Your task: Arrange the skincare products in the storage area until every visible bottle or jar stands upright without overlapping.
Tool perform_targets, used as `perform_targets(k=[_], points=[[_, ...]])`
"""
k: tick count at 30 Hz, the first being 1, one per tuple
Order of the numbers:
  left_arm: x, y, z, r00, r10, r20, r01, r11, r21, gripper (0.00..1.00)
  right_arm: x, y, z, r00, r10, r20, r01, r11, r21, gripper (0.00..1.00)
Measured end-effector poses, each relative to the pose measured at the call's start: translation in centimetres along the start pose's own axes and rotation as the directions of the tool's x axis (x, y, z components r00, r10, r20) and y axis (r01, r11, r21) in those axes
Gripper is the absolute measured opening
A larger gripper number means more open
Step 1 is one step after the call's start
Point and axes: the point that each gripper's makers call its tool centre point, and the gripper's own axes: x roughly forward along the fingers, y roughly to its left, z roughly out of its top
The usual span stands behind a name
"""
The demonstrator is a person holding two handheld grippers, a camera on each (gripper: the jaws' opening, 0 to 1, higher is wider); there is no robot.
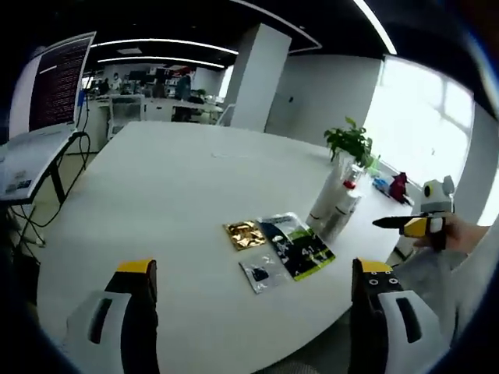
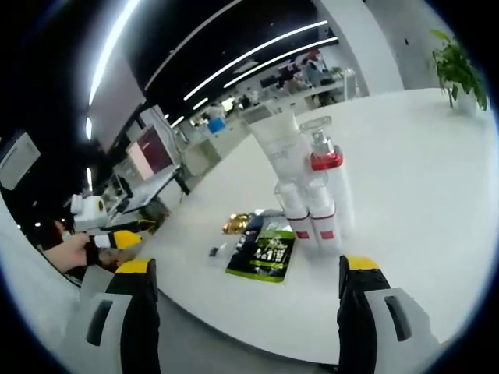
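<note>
Glossy flat sachets (image 2: 263, 248) beside smooth cylindrical bottles (image 2: 312, 199)

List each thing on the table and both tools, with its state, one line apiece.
left tool: open, empty, above the table's near edge
right tool: open, empty, facing the bottles
white tube: upright, cap down
red-collared bottle: upright
two small red-banded bottles: upright, side by side
green sachet: lying flat
gold sachet: lying flat
small clear sachet: lying flat
potted plant: upright
</note>
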Motion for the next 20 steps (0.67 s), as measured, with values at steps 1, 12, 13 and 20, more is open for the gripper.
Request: perform_targets(k=[1, 12, 13, 20], points=[[0.1, -0.1, -0.2, 1.000, -0.002, -0.026, 0.003, 1.000, 0.010, 0.98, 0.0, 0.0, 0.2, 1.000, 0.004, 0.012, -0.005, 1.000, 0.006, 0.99], [0.5, 0.1, -0.3, 1.000, 0.005, -0.009, -0.005, 0.998, 0.067, 0.98, 0.2, 0.1, -0.3, 1.000, 0.012, -0.019, -0.011, 1.000, 0.015, 1.00], [0.5, 0.2, -0.3, 1.000, 0.006, -0.006, -0.006, 0.998, 0.066, 0.98, 0.2, 0.4, -0.3, 1.000, 0.015, -0.022, -0.015, 1.000, 0.020, 1.00], [0.7, 1.2, -0.3, 1.000, 0.015, 0.006, -0.016, 0.999, 0.038, 0.98, 0.3, 0.3, -0.9, 0.998, 0.013, -0.054, -0.012, 1.000, 0.018, 1.00]])
